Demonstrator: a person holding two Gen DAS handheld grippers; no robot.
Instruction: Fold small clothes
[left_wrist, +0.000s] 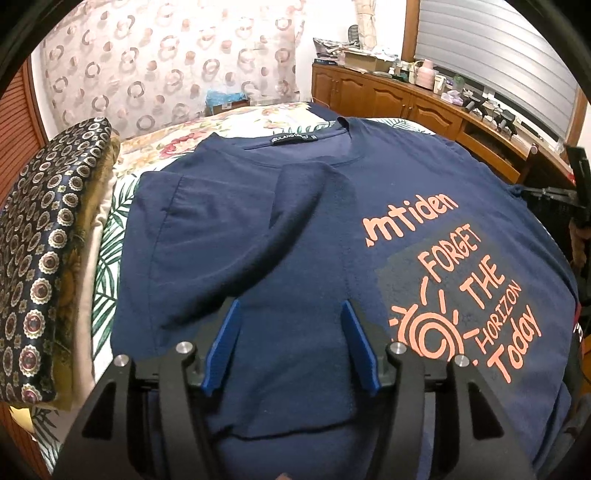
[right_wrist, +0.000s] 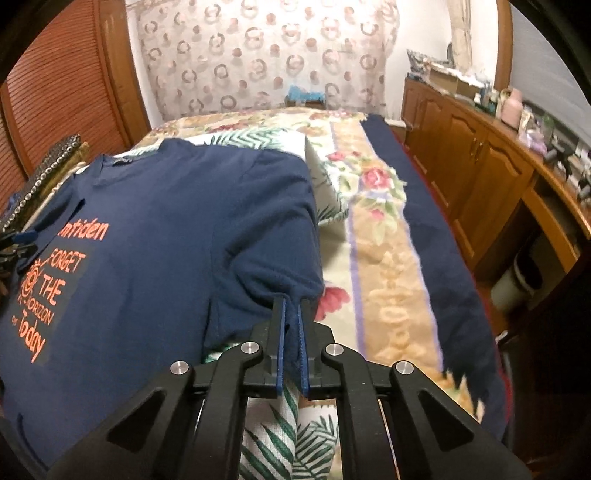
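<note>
Folding well means the right tool (right_wrist: 291, 310), clamped on the navy printed cotton T-shirt's (left_wrist: 295, 236) sleeve, carries it inward flat; left tool (left_wrist: 291, 314) hangs open.

Beside the navy shirt (right_wrist: 155, 236), on its sleeve side, the bed (right_wrist: 391, 236) lies bare up to a dark blanket (right_wrist: 439, 229) along its edge. On the shirt's opposite side a stack of patterned cushions (left_wrist: 48, 236) stands close. Beyond the blanket, a narrow floor gap, then wooden cabinets (right_wrist: 476, 173).
</note>
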